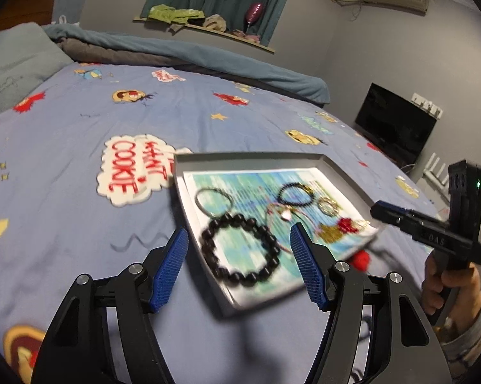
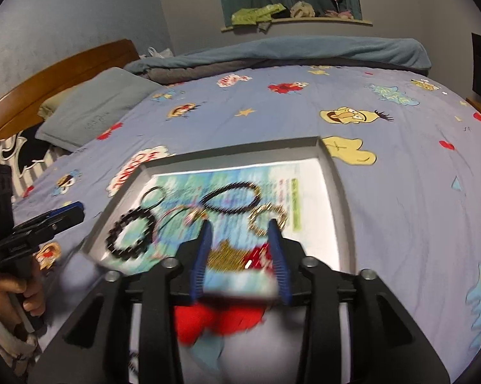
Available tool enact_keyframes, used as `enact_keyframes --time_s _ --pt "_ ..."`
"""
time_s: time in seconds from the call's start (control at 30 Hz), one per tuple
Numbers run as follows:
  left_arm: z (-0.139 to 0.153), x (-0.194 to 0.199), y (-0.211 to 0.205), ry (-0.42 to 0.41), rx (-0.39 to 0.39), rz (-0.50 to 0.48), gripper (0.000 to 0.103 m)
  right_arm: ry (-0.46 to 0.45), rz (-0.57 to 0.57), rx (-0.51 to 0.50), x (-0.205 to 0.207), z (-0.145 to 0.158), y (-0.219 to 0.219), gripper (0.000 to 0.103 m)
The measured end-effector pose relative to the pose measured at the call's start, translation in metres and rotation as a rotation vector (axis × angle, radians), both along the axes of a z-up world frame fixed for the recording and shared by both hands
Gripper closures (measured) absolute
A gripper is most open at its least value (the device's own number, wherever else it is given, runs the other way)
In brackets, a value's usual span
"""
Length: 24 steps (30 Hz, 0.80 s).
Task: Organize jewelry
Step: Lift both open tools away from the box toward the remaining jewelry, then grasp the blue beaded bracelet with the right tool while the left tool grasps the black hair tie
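Note:
A grey tray (image 1: 247, 158) (image 2: 234, 153) lined with a colourful printed sheet lies on the bed. It holds a large black bead bracelet (image 1: 237, 219) (image 2: 110, 240), a thin grey bangle (image 1: 196, 200) (image 2: 144, 198), a small dark bead bracelet (image 1: 280, 196) (image 2: 208, 200), a gold chain (image 1: 328, 206) (image 2: 256, 216) and a gold and red ornament (image 1: 331, 232) (image 2: 227, 256). My left gripper (image 1: 239, 233) (image 2: 77, 208) is open over the tray's near left corner, its fingers either side of the black bead bracelet. My right gripper (image 2: 240, 224) (image 1: 381, 208) is open over the near edge, with the ornament lying between its fingers.
The bed sheet (image 1: 80, 128) (image 2: 400, 192) is lilac with cartoon prints. A pillow (image 2: 93, 108) and a folded blanket (image 2: 288, 51) lie at the far side, by a wooden headboard (image 2: 58, 70). A dark screen (image 1: 395, 121) stands beyond the bed. A hand (image 1: 445, 284) grips the right gripper's handle.

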<state>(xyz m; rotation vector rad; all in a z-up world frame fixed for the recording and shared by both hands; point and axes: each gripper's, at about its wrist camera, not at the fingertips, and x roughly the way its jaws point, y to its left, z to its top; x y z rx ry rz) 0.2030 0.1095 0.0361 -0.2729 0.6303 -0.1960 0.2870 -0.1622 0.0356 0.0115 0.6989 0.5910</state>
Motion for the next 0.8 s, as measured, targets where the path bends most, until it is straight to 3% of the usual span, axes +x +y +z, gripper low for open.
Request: enact_keyframes --time_s 0.17,0.33,0.5,0.77,0.8 --pt "-0.008 -0.024 -0.004 0.005 -0.017 -0.010 0.036 0.000 0.049 -0.006 -0.039 -0.011 0.004 0.057" --pt "-0.018 -0.045 -0.006 0.019 -0.056 -0.002 0.036 0.005 0.079 0.006 -0.067 -0.023 0.007 0.049" --pt "-0.026 -0.063 -0.017 0.028 -0.049 -0.016 0.036 0.038 0.126 0.006 -0.085 -0.040 0.012 0.047" --pt "-0.032 -0.082 -0.044 0.042 -0.007 -0.126 0.036 0.051 0.217 -0.074 -0.100 -0.055 0.034 0.047" --pt "-0.033 -0.082 -0.047 0.048 0.001 -0.139 0.036 0.050 0.221 -0.079 -0.100 -0.056 0.035 0.055"
